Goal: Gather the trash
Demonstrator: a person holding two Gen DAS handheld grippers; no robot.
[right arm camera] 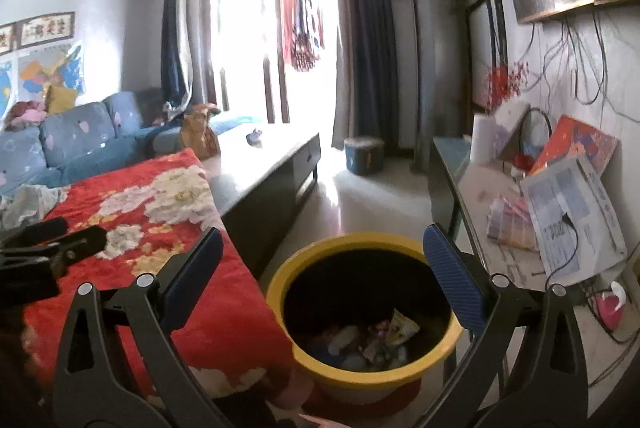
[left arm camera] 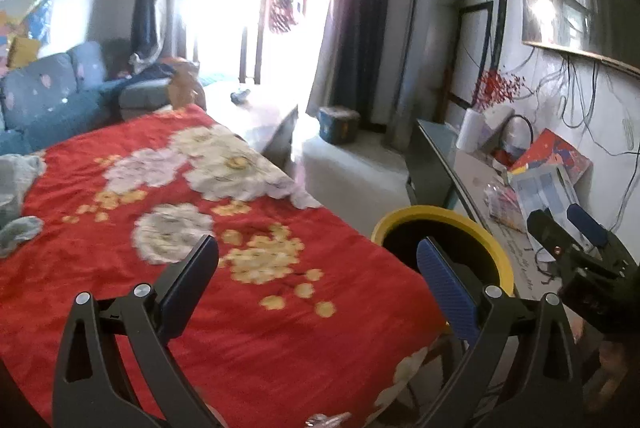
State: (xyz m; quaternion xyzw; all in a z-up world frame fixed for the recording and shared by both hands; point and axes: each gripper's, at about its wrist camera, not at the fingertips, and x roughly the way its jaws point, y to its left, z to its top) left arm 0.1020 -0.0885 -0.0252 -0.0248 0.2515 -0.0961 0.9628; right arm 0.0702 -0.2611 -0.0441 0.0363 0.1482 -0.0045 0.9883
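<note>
Left gripper [left arm camera: 318, 260], lower middle of the left wrist view, jaws spread wide, nothing between them, blue pads bare. It hangs over the red floral blanket [left arm camera: 168, 268] that fills the lower left of that frame. Right gripper [right arm camera: 322, 252], lower middle of the right wrist view, likewise released and empty, poised above the bin.

Yellow-rimmed bin [right arm camera: 360, 368] sits low centre in the right wrist view, black inside, just beside the blanket's edge on its right. Trash [right arm camera: 380, 336] lies at the bottom of it: crumpled wrappers and scraps, kinds hard to tell. In the left wrist view the same bin shows at lower right, partly behind the right-hand finger, contents hidden.

Each gripper shows in the other's camera: the right one at the right edge of the left wrist view, the left one as a dark shape at the left edge of the right wrist view.

Crumpled pale cloth [left arm camera: 16, 196] lies on the blanket at the left edge. Blue sofa [right arm camera: 72, 144] upper left, dark coffee table [right arm camera: 272, 164] mid frame beyond the blanket. Side table [right arm camera: 480, 196] along the right wall, cluttered with papers [right arm camera: 572, 216], a white roll [right arm camera: 482, 140] and a red box [right arm camera: 576, 144]. Bright window at top centre, dark curtains either side.
</note>
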